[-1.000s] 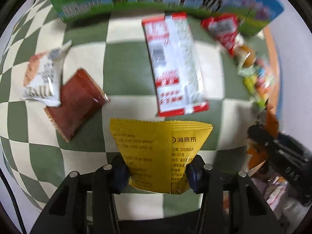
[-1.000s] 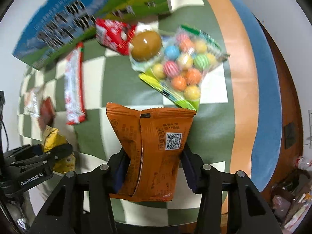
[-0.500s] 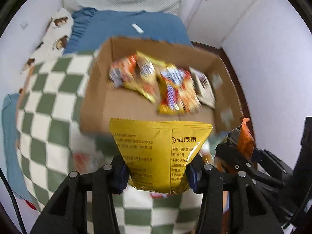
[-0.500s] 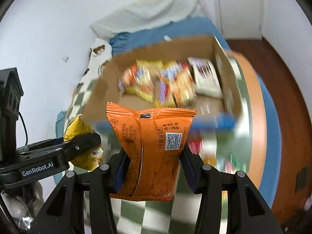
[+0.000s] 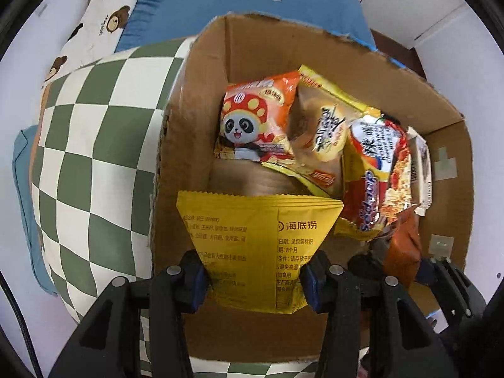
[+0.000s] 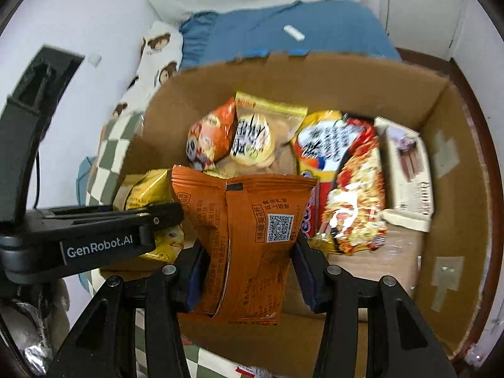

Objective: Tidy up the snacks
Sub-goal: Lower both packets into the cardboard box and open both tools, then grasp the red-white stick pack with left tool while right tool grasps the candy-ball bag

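My left gripper is shut on a yellow snack packet and holds it over the open cardboard box. My right gripper is shut on an orange snack packet, also over the box. The box holds a panda snack bag, a yellow cracker pack, a noodle packet and a pale flat box. The orange packet also shows in the left wrist view. The left gripper with its yellow packet shows in the right wrist view.
The box stands on a green and white checked cloth. Behind it lie a blue cushion and a bear-print pillow. A white wall and a door are beyond, and a wooden table edge runs at the right.
Both grippers have swung from the checked table with loose snacks to the cardboard box and moved close over it. Each still holds its packet.
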